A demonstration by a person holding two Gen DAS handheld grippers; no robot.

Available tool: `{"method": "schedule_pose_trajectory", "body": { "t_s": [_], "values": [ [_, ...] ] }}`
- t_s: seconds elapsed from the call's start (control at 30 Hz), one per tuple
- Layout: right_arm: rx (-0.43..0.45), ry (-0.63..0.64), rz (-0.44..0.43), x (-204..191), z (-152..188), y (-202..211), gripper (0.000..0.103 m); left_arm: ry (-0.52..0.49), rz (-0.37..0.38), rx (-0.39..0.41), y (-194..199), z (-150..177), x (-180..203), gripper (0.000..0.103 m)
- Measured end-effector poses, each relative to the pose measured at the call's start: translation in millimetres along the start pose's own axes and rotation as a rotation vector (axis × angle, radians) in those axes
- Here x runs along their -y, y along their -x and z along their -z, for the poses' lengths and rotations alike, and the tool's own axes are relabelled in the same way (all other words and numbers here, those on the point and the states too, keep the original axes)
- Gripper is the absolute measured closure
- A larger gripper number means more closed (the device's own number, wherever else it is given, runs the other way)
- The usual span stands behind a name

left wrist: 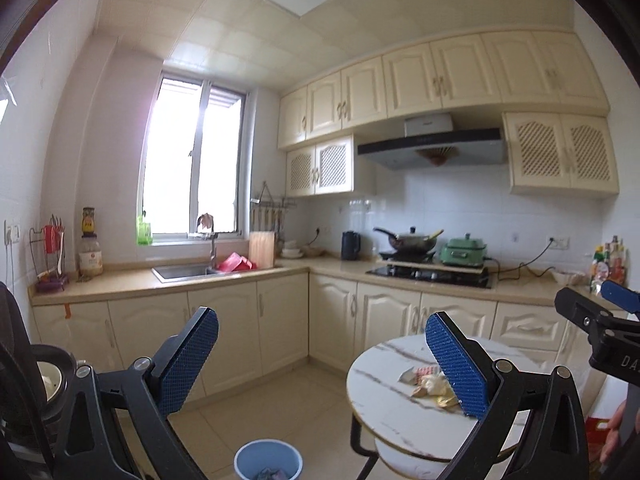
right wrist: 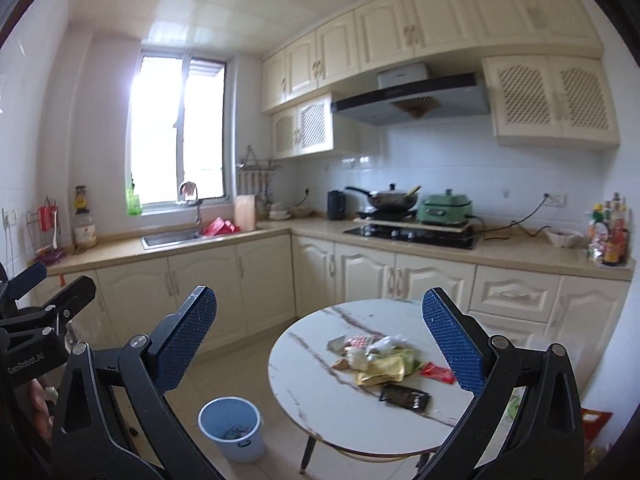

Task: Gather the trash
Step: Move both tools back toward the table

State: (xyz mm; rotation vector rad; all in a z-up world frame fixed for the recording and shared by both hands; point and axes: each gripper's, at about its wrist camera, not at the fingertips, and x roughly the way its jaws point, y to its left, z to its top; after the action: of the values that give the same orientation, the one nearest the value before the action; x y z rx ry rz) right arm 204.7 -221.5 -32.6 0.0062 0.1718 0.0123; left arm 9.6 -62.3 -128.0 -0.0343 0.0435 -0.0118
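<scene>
wrappers (left wrist: 434, 386) on round table (left wrist: 384, 404), blue bin (left wrist: 267, 458) below

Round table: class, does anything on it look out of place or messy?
Yes. Loose wrappers lie in a jumbled heap on the marble table, though a blue bin stands on the floor beside it. Both claws hang open above, holding nothing.

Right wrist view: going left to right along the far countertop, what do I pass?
Sink → red item by the faucet → black kettle → wok → green electric cooker → white bowl → sauce bottles.
</scene>
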Motion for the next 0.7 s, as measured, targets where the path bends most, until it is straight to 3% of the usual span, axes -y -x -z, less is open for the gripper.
{"method": "schedule_pose_trajectory", "body": {
  "t_s": [0.17,0.33,0.53,0.7],
  "values": [
    [0.025,0.006,0.036,11,-5,17,0.000,-0.014,0.041,0.027,31,24,-3,0.001],
    [0.027,0.001,0.047,17,-5,16,0.000,-0.032,0.049,0.013,35,36,-12,0.001],
    [0.007,-0.004,0.049,23,0,8,0.000,-0.027,0.047,-0.003,26,34,-24,0.001],
    [-0.020,-0.009,0.068,31,9,-5,0.000,-0.026,0.049,-0.042,-5,26,-23,0.001]
  ]
}}
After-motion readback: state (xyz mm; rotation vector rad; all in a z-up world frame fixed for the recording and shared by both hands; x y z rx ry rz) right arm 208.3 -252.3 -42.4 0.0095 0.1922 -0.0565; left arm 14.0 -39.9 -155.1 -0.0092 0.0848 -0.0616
